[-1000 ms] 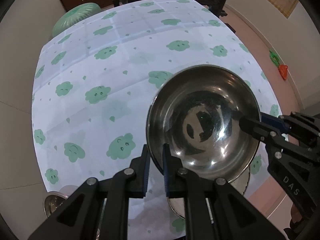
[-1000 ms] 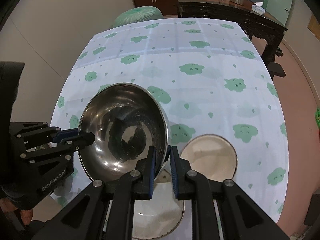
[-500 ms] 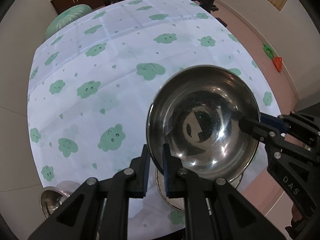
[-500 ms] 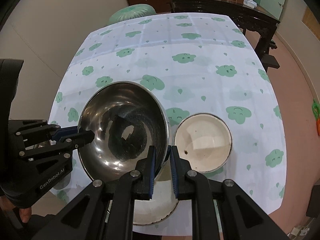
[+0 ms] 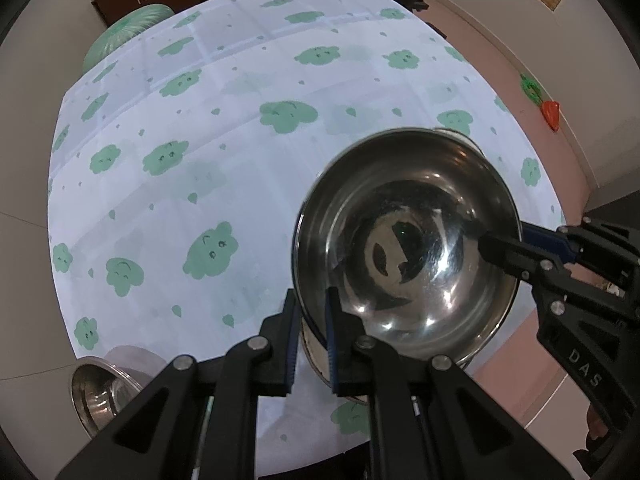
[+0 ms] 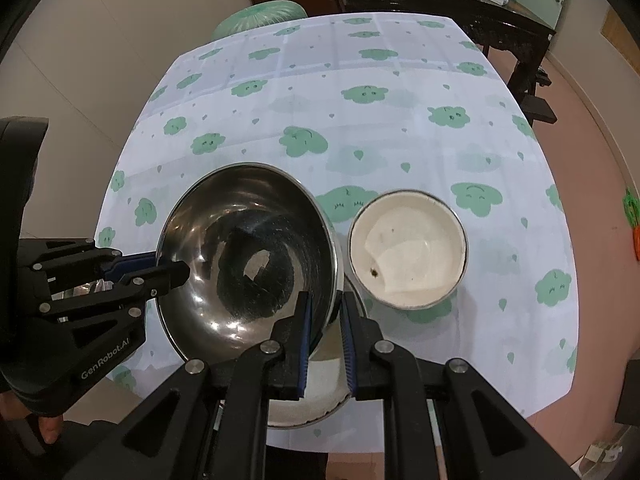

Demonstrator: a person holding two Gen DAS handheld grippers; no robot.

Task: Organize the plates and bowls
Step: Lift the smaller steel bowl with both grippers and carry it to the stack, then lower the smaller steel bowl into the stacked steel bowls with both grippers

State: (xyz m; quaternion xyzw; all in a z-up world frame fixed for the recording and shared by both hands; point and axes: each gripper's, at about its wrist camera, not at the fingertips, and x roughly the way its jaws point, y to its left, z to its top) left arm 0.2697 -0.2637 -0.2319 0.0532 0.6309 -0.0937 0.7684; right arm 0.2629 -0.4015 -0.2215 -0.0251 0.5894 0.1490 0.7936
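steel bowl (image 6: 248, 264) hangs in the air above the near part of the table, carried between both grippers; its open side faces up and its polished inside mirrors the dark rigs above it; left gripper (image 5: 310, 336) has its jaws clamped on the bowl's rim at the left side, one blue-lined finger inside the wall and one outside; right gripper (image 6: 324, 336) is clamped the same way on the opposite rim, the thin steel wall pinched between its two pads; in the right wrist view the left gripper reaches in from the left edge with a fingertip lying over the rim; under the bowl, near the front edge of the table, a cream plate (image 6: 316, 396) lies flat, mostly hidden by the bowl and the right gripper's fingers; just to the right of the bowl a cream enamel bowl (image 6: 408, 252) stands upright on the tablecloth (image 6: 400, 128), with a small dark speck inside it; the cloth is pale with green cloud faces; in the left wrist view a small steel bowl (image 5: 100, 392) shows at the table's near left corner, partly cut off by the gripper body; a green round stool (image 6: 260, 16) stands beyond the far edge of the table; a dark wooden sideboard (image 6: 460, 8) runs behind it
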